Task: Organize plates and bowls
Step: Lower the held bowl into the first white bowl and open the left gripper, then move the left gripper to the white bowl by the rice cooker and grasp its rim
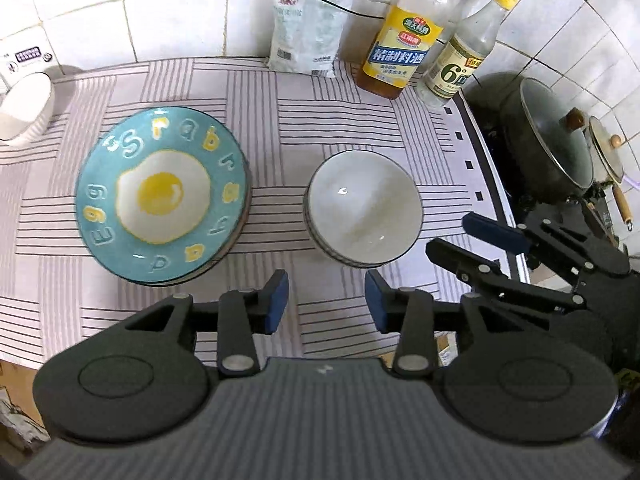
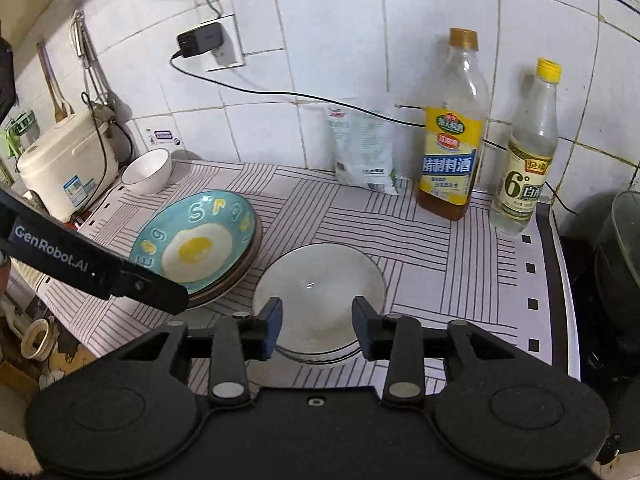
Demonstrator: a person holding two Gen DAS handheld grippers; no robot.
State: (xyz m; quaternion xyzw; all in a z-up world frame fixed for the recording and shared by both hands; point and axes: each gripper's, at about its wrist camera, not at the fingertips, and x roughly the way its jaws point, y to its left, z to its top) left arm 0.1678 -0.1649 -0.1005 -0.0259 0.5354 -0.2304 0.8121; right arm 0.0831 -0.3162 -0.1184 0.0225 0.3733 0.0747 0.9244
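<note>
A blue plate with a fried-egg picture (image 1: 164, 194) (image 2: 196, 246) tops a stack of plates on the striped mat. To its right stands a stack of white bowls (image 1: 362, 210) (image 2: 320, 300). A single white bowl (image 1: 26, 110) (image 2: 147, 170) sits at the far left by the wall. My left gripper (image 1: 327, 304) is open and empty, above the mat's near edge between the two stacks. My right gripper (image 2: 316, 328) is open and empty, just in front of the bowl stack; it shows in the left wrist view (image 1: 468, 236) to the right of the bowls.
Two bottles (image 2: 452, 160) (image 2: 524, 168) and a white bag (image 2: 362, 148) stand along the tiled wall. A rice cooker (image 2: 64, 164) is at far left. Lidded pots (image 1: 552, 144) sit on the stove to the right. A cable runs along the wall.
</note>
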